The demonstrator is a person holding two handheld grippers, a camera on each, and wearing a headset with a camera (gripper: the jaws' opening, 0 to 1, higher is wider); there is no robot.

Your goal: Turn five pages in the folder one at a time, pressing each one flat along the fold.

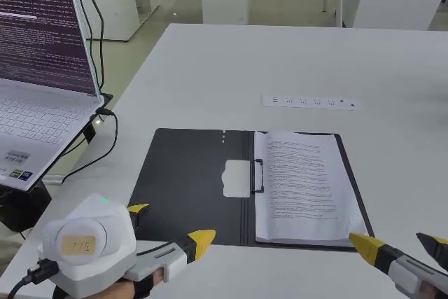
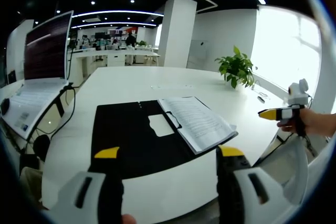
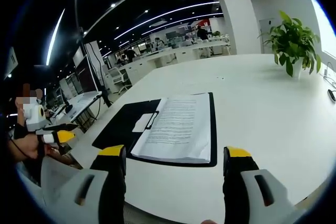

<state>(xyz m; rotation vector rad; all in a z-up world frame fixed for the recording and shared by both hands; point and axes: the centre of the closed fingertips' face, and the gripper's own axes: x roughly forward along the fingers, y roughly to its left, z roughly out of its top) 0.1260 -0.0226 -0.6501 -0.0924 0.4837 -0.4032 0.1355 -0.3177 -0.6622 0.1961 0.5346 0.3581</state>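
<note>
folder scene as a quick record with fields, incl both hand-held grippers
folder: black, open flat on the white table
pages: one stack on the right half, none on the left cover
left hand-held gripper: open, holding nothing, at the folder's near left edge
right hand-held gripper: open, holding nothing, off the near right corner
nearby: laptop at left, power strip beyond the folder

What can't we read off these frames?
- Page text on the paper stack: too small, every view.
- Laptop screen text: too small; head view's left edge cuts it.
- Right gripper: body cut by head view's lower right corner.
- Stack's page count: edges too fine.
</note>
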